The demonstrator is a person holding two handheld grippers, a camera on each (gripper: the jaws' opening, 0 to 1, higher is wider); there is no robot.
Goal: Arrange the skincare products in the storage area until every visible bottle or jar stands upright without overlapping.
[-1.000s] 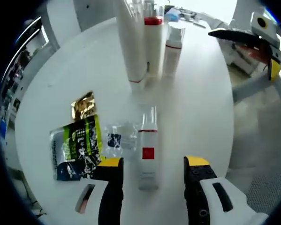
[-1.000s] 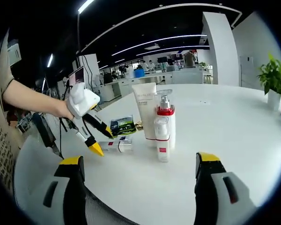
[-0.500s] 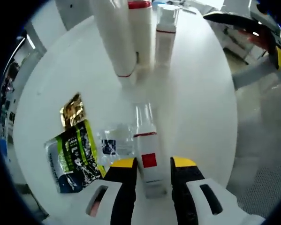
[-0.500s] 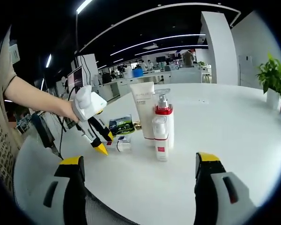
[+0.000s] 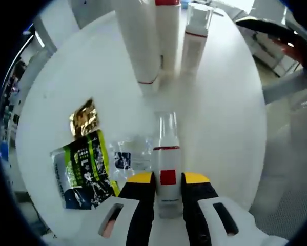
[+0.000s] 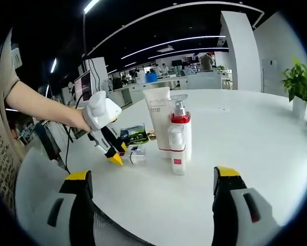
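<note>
A slim white bottle with a red band, red square label and clear cap (image 5: pixel 166 164) is seen lying flat on the round white table (image 5: pixel 230 118). The left gripper (image 5: pixel 163 180) is clamped on its lower body, one yellow-tipped jaw on each side. The right gripper (image 6: pixel 150 177) is held clear above the table edge, jaws wide apart and gripping nothing.

Three products stand upright close together beyond the lying bottle: a tall white tube (image 6: pixel 157 119), a red-collared pump bottle (image 6: pixel 181 128) and a small white bottle with a red label (image 6: pixel 177 149). A green and black sachet (image 5: pixel 84 166), a gold foil packet (image 5: pixel 84 115) and a clear wrapper (image 5: pixel 128 154) lie beside the lying bottle.

The step in hand is judged to be the pick-up of the last lying bottle. Next, a lift and a turn to vertical are called for, with placement on bare table near the standing group, no contact made.
</note>
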